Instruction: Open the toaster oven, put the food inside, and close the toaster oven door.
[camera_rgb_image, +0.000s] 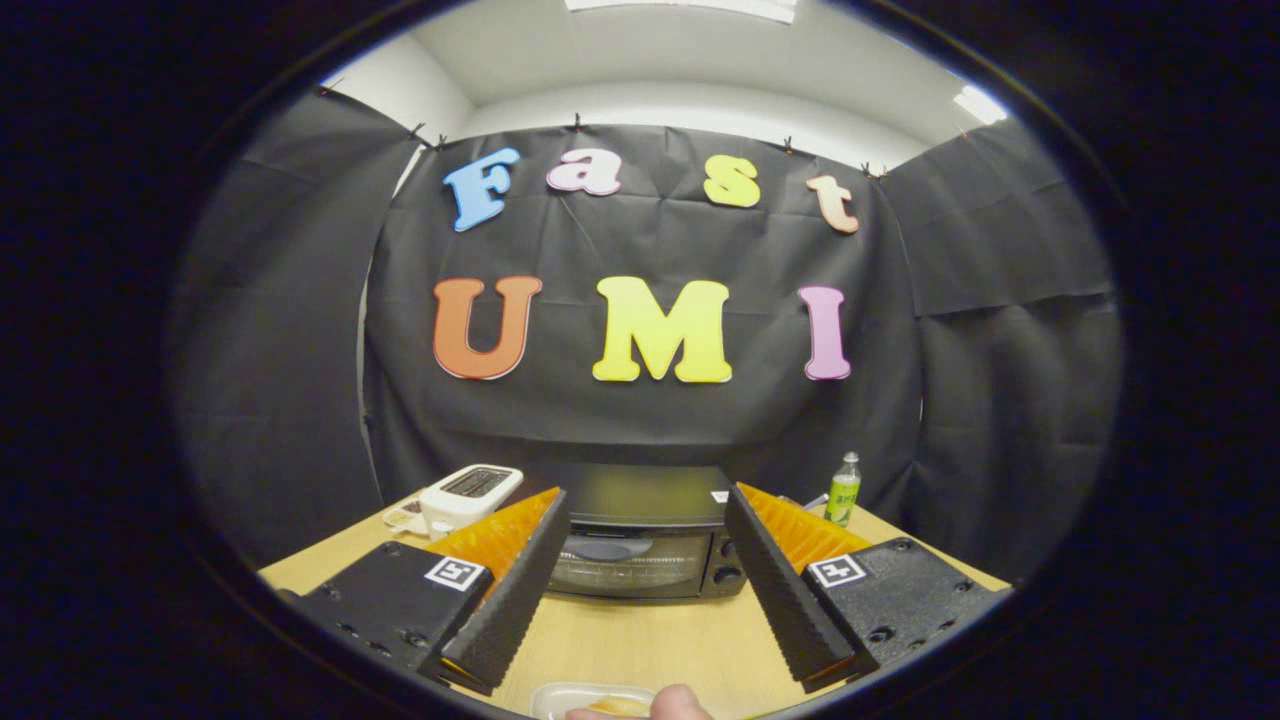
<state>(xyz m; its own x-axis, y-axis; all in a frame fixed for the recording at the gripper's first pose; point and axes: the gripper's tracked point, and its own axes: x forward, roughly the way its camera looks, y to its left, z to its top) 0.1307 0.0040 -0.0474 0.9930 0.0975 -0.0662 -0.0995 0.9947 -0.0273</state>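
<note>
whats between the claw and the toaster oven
In the gripper view, only bare wooden table lies between the open claw and the closed toaster oven, which stands just beyond its fingers, seen through the gap between them.

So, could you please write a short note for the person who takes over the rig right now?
Claw: open, holding nothing, raised above the table.
Oven: just beyond the fingers, on the table, door shut.
Food: on a small plate at the near table edge, below the fingers; a fingertip is beside it.
Also there: white toaster left of the oven, green bottle to its right.
Done: nothing yet.
Left: open the door, put the food in, close the door.
</note>
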